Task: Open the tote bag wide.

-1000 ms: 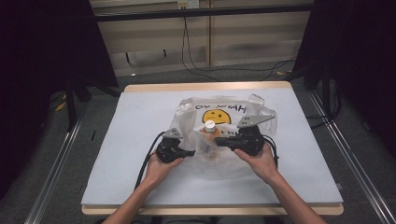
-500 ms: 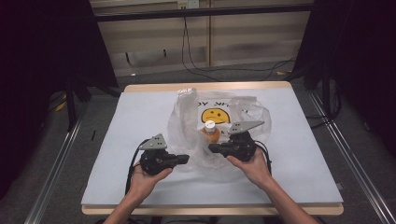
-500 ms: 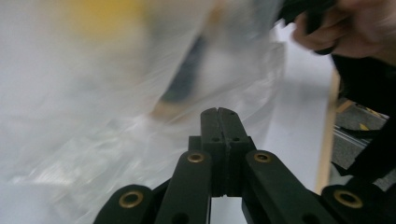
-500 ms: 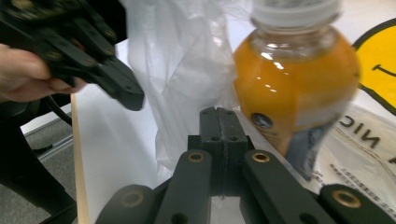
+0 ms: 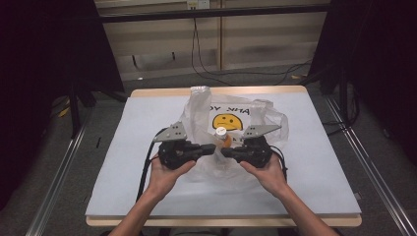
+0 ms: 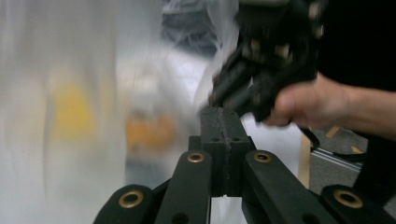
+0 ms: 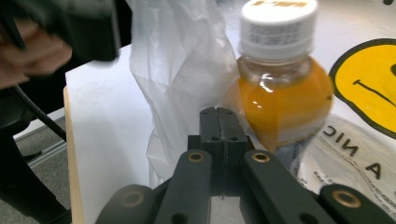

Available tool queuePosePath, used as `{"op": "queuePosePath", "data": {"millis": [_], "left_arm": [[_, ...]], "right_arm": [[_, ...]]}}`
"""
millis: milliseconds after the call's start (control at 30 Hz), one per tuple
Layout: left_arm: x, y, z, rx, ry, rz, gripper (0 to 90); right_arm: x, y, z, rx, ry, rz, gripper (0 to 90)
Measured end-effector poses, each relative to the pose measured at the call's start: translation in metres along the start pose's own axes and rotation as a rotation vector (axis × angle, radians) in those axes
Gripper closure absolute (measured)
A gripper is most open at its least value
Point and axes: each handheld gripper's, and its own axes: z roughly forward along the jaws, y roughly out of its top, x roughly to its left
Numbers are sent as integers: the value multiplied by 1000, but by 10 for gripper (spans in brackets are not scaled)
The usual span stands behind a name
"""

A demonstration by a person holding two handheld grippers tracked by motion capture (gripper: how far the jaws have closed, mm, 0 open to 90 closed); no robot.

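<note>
On the white surface [image 5: 314,162] lies a clear plastic bag [image 5: 260,110] with a yellow smiley print, and the step in hand looks like gathering it around the orange juice bottle [image 5: 223,139] standing inside. The left gripper [image 5: 210,148] and right gripper [image 5: 227,152] meet tip to tip beside the bottle, jaws closed, probably pinching bag film, though blur hides it. Next, lifting calls for both moving together.

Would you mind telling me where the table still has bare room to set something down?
The white table top lies bare left of the plastic bag, out to the left edge, and right of the bag toward the right edge. The middle is crowded: bag, orange bottle, left gripper and right gripper meet there.
</note>
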Motion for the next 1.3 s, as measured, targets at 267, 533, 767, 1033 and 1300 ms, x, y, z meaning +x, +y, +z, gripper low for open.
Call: {"op": "queuePosePath", "data": {"millis": [267,533,767,1033,1300], "left_arm": [[8,31,18,-11,59,42,900],[46,34,22,27,142,-21,900],[63,14,33,116,171,-55,900],[72,-23,48,271,173,-66,900],[81,-63,60,342,155,-94,900]], "right_arm": [[2,6,3,14,-5,-6,900],[-7,20,-12,-16,-46,-17,900],[-28,26,-20,-35,-134,16,900],[-36,6,-9,63,-159,11,900],[-45,-27,11,161,-141,24,900]]}}
